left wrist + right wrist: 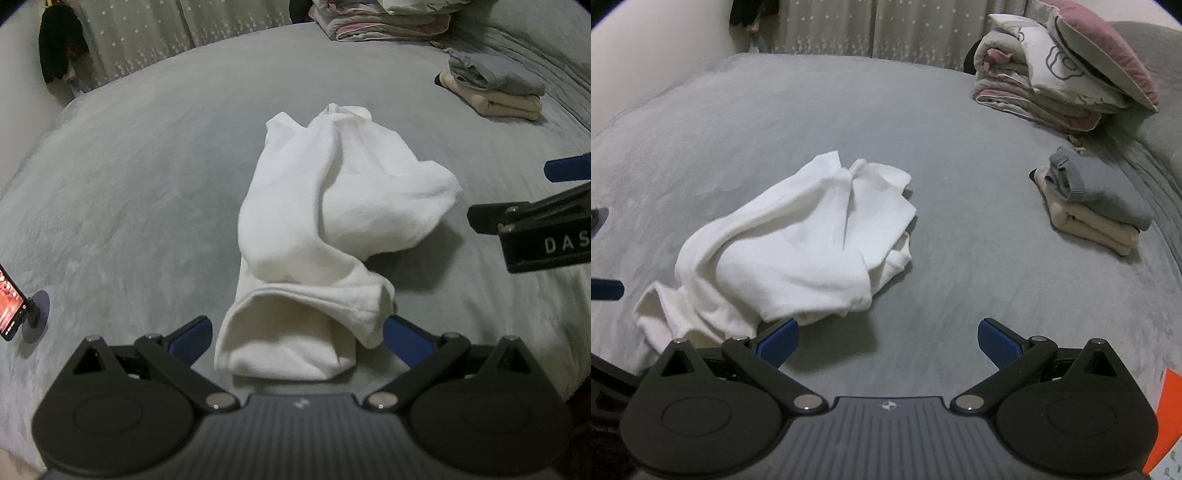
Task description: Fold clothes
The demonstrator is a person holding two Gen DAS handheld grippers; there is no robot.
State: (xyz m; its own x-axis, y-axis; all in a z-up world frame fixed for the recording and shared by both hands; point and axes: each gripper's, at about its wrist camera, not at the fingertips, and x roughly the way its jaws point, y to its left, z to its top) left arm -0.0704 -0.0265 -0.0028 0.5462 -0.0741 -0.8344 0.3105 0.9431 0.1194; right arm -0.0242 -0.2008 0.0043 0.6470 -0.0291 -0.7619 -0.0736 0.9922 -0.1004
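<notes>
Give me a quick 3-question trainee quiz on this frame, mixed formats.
1. True or false: the white garment is already folded flat and stacked on the folded pile.
2. Multiple choice: the jaws of the left gripper and the right gripper are A) both open, B) both shut, C) one of each.
3. Fill in: the top piece of the folded pile is ____ in colour.

Key: 1 false; 2 A; 3 grey.

Garment (325,221) laid mid-bed (147,184). Folded stack (495,85) set well right of it. Bedding pile (1063,74) placed behind stack. Phone (9,302) propped at far left.
</notes>
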